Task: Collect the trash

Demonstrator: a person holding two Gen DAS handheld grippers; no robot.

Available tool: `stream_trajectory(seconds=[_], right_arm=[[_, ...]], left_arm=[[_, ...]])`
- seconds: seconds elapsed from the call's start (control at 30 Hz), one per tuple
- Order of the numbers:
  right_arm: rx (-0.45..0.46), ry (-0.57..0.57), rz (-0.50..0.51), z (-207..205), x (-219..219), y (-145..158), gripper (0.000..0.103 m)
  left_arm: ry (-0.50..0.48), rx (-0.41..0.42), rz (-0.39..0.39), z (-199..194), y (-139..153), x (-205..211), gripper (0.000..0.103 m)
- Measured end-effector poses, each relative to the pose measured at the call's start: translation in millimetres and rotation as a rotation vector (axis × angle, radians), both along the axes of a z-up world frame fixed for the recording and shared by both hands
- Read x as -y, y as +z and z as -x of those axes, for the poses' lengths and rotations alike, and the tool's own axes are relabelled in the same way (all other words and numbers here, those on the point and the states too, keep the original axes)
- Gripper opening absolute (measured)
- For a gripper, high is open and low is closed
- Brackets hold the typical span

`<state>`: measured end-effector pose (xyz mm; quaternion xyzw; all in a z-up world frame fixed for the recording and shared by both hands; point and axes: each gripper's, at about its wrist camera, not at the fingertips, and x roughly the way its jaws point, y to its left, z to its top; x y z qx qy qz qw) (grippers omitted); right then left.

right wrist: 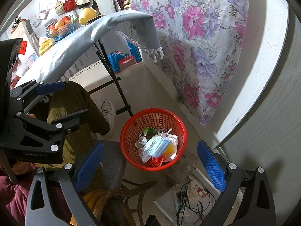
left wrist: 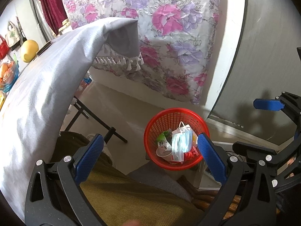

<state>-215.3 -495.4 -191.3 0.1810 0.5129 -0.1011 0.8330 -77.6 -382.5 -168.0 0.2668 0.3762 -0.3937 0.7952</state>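
A red plastic basket (left wrist: pixel 154 131) stands on the floor beside the table and holds trash: a blue face mask (left wrist: pixel 185 140), white wrappers, a green packet and a paper cup. It also shows in the right wrist view (right wrist: pixel 129 131) with the mask (right wrist: pixel 159 145) on top. My left gripper (left wrist: pixel 150 154) is open and empty, held above the basket and the person's lap. My right gripper (right wrist: pixel 150 165) is open and empty, also above the basket. Each gripper shows at the edge of the other's view.
A table with a grey fringed cloth (left wrist: pixel 47 94) is on the left, carrying a fruit bowl (right wrist: pixel 60 28) and a yellow pomelo (right wrist: pixel 87 16). A floral sheet (left wrist: pixel 169 37) hangs behind. A power strip with cables (right wrist: pixel 188 199) lies on the floor. The person's shoe (right wrist: pixel 109 113) is near the basket.
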Motion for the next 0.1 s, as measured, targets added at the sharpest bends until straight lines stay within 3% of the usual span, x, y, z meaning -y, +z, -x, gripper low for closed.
stream_trajectory(seconds=[0.1], right_arm=[[0.001, 0.001, 0.0, -0.1, 0.2, 0.0, 0.097]], left_arm=[[-0.002, -0.002, 0.001, -0.6, 0.4, -0.4, 0.096]])
